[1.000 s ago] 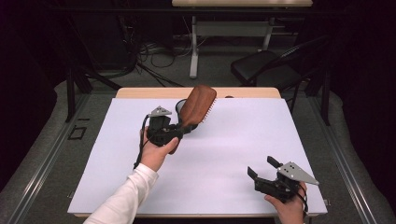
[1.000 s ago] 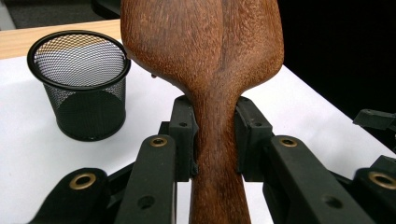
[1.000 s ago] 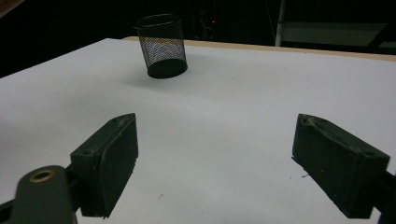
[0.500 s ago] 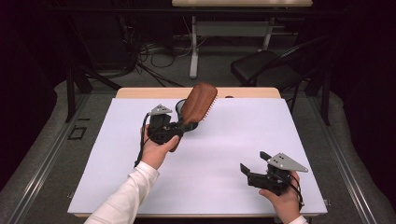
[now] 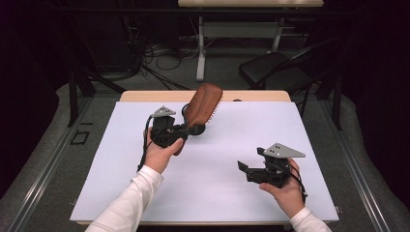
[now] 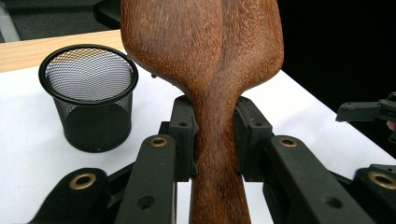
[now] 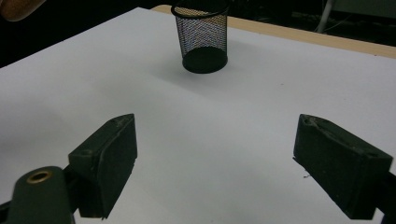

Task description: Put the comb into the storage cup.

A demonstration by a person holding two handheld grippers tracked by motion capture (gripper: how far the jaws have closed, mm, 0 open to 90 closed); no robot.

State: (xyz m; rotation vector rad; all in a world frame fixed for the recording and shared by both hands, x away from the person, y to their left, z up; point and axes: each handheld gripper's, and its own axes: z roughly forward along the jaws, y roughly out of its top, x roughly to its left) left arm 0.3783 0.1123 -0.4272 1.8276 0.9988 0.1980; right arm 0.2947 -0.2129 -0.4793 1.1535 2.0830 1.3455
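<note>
The left gripper point(image 5: 191, 129) clamps the wooden hairbrush point(image 6: 205, 70) by its neck, head raised clear of the mesh cup point(image 6: 88, 95); the right gripper point(image 7: 215, 163) gapes wide, empty, likely free to help.

I see a black mesh cup point(image 7: 204, 39) standing upright on the white sheet point(image 5: 217, 164), near the sheet's far edge.

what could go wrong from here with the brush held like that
The left gripper clamps the wooden hairbrush only at its narrow neck, with the wide head standing well beyond the pads, so it may pivot or slip. The mesh cup stands close beside the brush head and looks light; a swing might tip it. The right gripper is open with nothing between its jaws, so it gives the brush no support.
</note>
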